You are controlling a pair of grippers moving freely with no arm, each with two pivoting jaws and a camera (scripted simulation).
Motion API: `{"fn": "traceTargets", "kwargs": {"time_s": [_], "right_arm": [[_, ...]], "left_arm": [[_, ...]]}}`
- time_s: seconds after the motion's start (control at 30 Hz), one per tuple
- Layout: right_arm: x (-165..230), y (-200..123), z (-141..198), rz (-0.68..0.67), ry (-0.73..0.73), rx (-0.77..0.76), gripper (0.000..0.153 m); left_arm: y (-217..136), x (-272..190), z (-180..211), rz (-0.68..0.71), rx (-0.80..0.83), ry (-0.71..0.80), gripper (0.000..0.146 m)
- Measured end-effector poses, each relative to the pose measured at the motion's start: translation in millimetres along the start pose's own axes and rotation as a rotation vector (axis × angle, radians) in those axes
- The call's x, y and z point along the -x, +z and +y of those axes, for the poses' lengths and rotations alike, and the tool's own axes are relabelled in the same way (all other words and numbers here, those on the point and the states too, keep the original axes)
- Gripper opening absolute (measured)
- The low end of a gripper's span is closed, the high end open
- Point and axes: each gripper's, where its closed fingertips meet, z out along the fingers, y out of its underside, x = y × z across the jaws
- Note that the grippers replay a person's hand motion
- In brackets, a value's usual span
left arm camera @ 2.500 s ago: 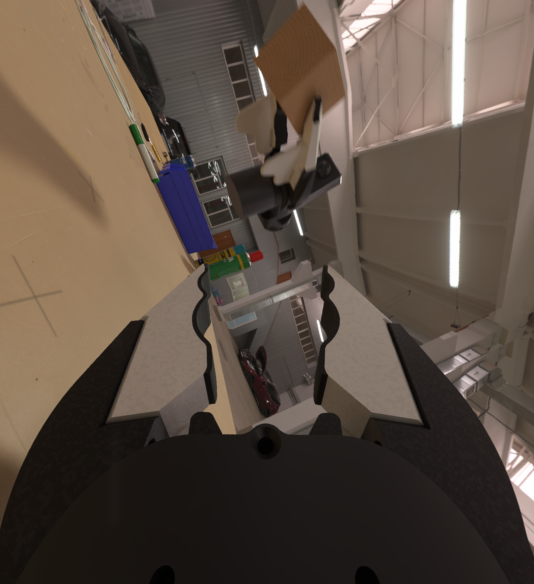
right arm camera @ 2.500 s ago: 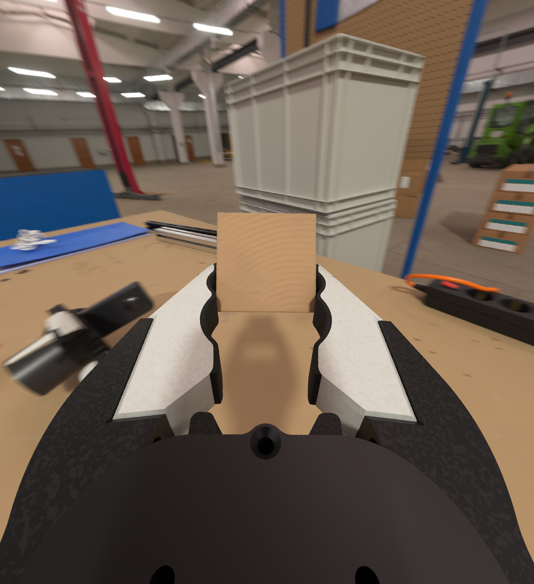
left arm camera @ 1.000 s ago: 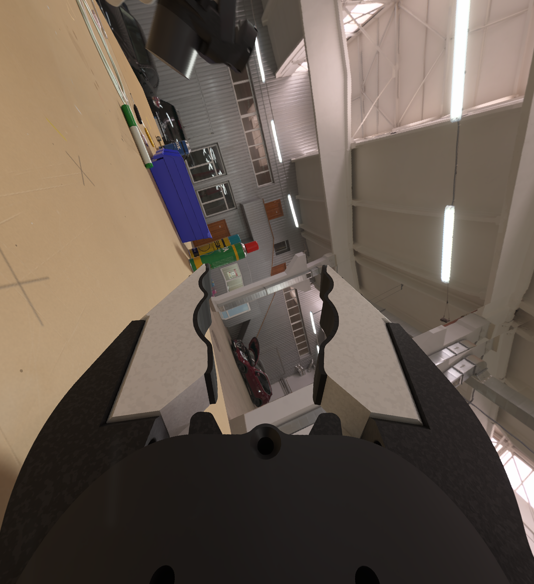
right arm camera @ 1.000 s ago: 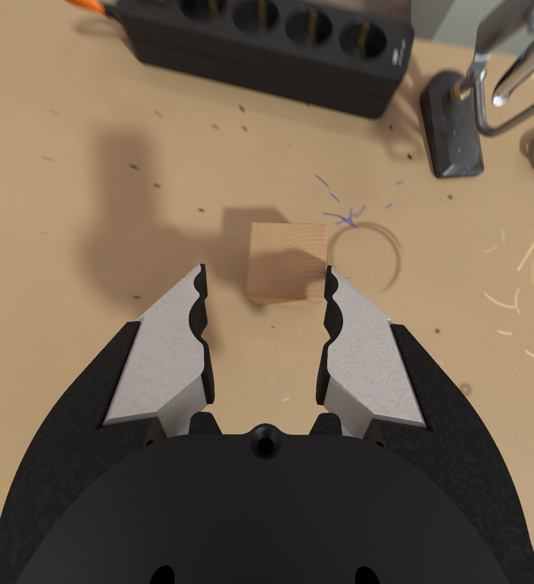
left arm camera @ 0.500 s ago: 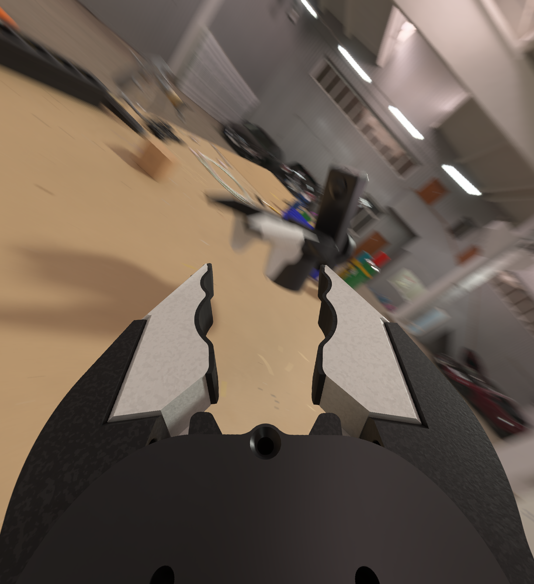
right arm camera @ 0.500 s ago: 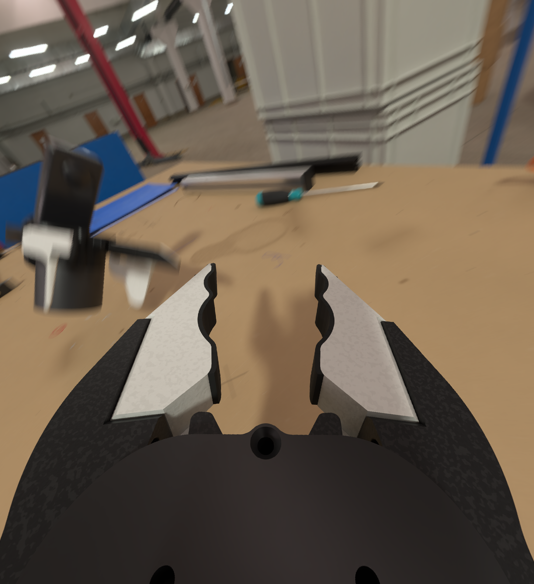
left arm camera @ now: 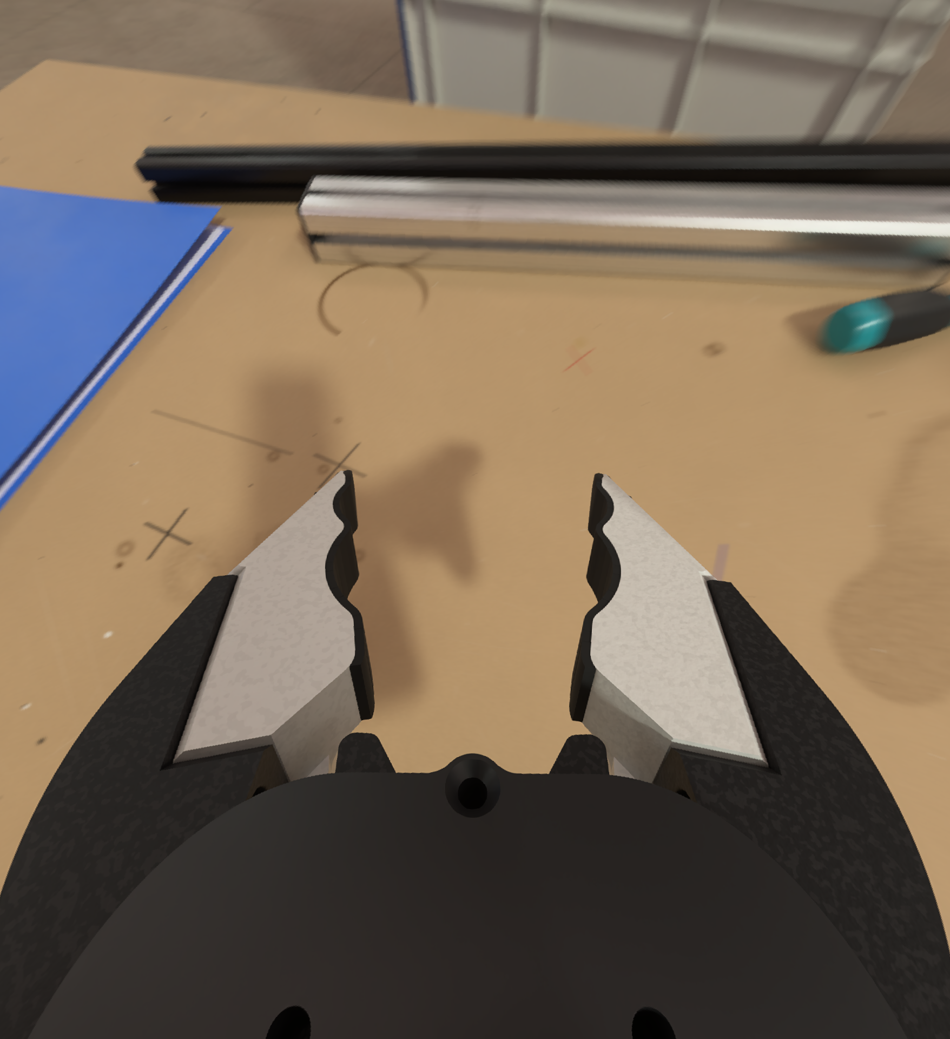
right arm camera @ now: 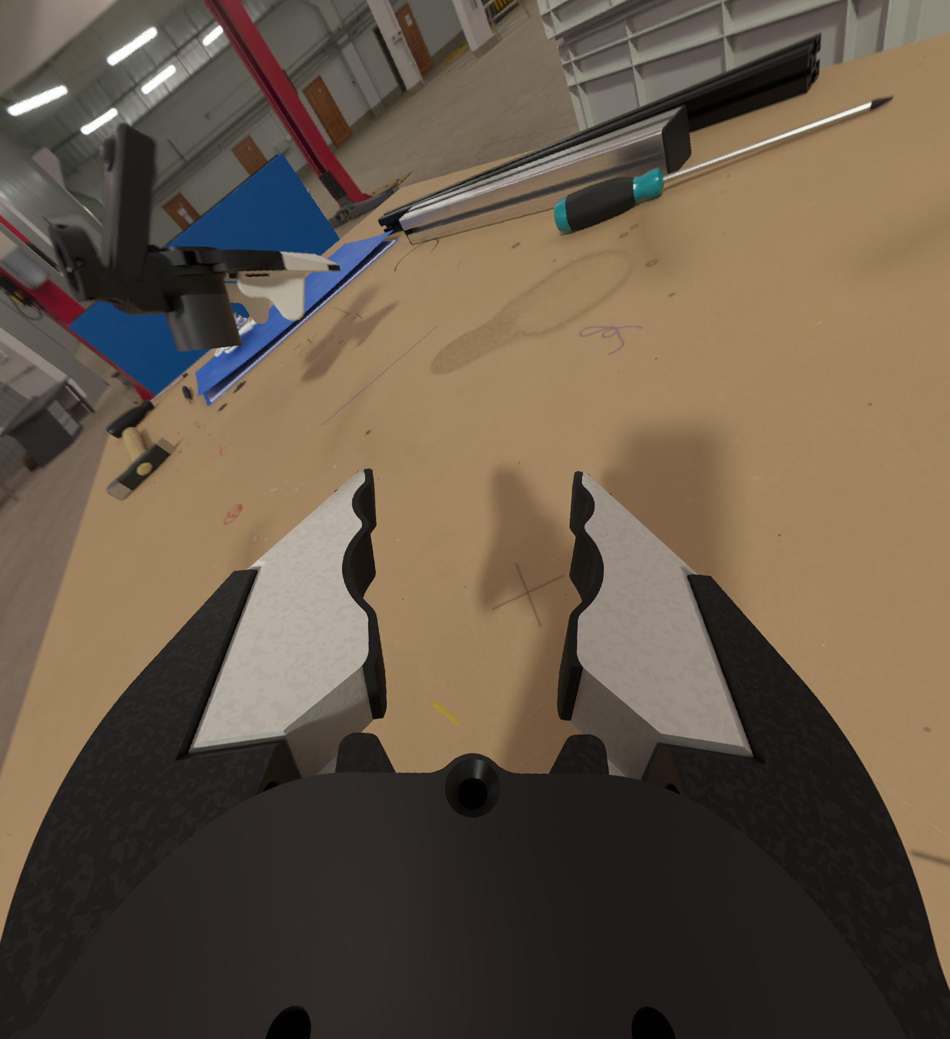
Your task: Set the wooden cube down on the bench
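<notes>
The wooden cube is in neither view now. My left gripper [left arm camera: 471, 478] is open and empty, tilted down over the tan bench [left arm camera: 517, 405]. It also shows in the right wrist view [right arm camera: 293, 284], hovering above the bench near the blue folder, jaws apart. My right gripper [right arm camera: 471, 475] is open and empty, low over the bench [right arm camera: 742, 450], above a pencilled cross.
A blue folder [left arm camera: 57, 315] lies at the left, also in the right wrist view [right arm camera: 293, 320]. Black and silver metal profiles [left arm camera: 602, 225] and a teal-handled screwdriver [right arm camera: 607, 199] lie at the back. A hammer [right arm camera: 135, 455] lies near the left edge. Grey stacked crates [left arm camera: 658, 62] stand behind.
The right gripper let go of the cube on the bench, then swung away; the cube left its view. The left gripper turned from sideways to looking down at the bench.
</notes>
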Motion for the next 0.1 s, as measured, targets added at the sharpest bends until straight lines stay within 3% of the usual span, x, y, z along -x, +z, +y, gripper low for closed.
{"fn": "traceTargets", "kwargs": {"time_s": [0.1], "right_arm": [[1.1,-1.9,-2.4,0.017,-0.050,-0.005,0.070]], "left_arm": [[22.8,13.3,18.3,-0.115,0.110,0.017,0.087]]}}
